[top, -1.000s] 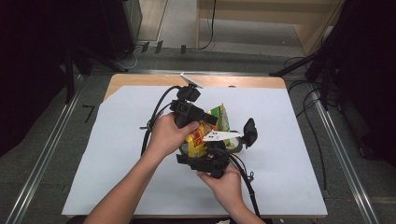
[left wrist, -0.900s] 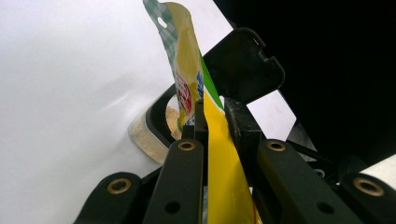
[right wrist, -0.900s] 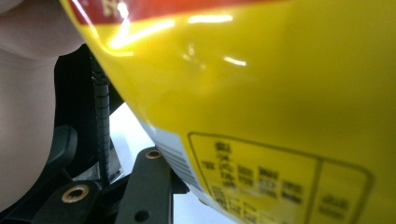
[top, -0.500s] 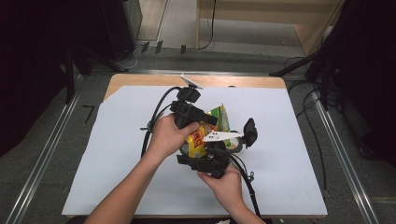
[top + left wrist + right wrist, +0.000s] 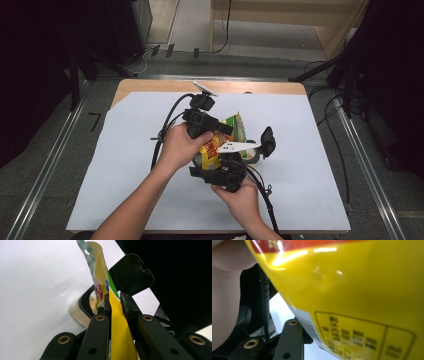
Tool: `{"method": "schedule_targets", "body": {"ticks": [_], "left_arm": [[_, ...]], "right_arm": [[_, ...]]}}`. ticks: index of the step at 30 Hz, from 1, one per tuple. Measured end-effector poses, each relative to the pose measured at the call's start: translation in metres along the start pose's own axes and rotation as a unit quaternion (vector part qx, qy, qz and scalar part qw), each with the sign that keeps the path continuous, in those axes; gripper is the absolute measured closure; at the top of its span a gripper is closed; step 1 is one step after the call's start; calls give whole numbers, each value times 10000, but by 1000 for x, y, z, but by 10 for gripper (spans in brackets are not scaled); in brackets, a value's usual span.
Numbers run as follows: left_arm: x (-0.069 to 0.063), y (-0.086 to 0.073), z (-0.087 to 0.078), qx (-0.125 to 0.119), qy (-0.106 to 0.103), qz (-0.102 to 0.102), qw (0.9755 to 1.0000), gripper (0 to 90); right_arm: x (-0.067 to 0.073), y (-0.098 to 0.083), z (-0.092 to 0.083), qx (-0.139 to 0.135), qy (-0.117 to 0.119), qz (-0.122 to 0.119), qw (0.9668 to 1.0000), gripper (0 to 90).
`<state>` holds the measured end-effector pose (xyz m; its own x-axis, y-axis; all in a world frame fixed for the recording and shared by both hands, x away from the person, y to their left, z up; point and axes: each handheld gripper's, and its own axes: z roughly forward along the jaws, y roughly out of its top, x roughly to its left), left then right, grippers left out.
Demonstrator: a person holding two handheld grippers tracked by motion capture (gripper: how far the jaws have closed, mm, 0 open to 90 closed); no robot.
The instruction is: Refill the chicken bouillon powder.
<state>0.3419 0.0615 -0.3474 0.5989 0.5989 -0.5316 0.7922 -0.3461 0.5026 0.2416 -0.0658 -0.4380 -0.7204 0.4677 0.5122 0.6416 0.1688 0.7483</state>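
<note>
**A:** Pouch (image 5: 216, 144) in both tools, and you are holding it up off the white sheet (image 5: 125, 165) near the middle of the table. Your left gripper (image 5: 114, 305) is pinching the pouch's yellow film between its pressed-together jaws, close under the checked top edge.

**B:** And the other one?

**A:** Your right gripper (image 5: 220, 175) is sitting just below the pouch, at its lower end. In the right gripper view the yellow printed panel (image 5: 352, 290) is crowding right up against the camera, but you are not showing me both jaws, so I cannot tell whether they are clamping it or standing apart.

**B:** How far along am I?

**A:** By my judgement, you are midway. The lifting and the grip are done. A black-rimmed container (image 5: 83, 305) holding pale crumbly stuff is lying on the sheet just beyond the pouch, with its black lid (image 5: 131, 273) standing up. Whether you are pouring or tearing the top open, I cannot make out; nothing is falling from the pouch right now.

**B:** So what is left?

**A:** Probably getting the pouch's mouth over that container, since it is still beside it rather than above it.
</note>
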Motion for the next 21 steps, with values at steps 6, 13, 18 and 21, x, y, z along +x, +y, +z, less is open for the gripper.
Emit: {"method": "schedule_targets", "body": {"ticks": [6, 13, 18, 21], "left_arm": [[-1, 0, 0, -19, 11, 17, 10000, 848], [-2, 1, 1, 14, 25, 12, 10000, 848], [-2, -1, 2, 7, 17, 39, 10000, 848], [-3, 0, 3, -6, 6, 30, 10000, 848]], "right_arm": [[0, 0, -1, -7, -9, -38, 10000, 685], [0, 0, -1, 13, 31, 22, 10000, 664], [0, -1, -2, 17, -44, -18, 10000, 686], [-1, -1, -2, 33, -49, -4, 10000, 686]]}}
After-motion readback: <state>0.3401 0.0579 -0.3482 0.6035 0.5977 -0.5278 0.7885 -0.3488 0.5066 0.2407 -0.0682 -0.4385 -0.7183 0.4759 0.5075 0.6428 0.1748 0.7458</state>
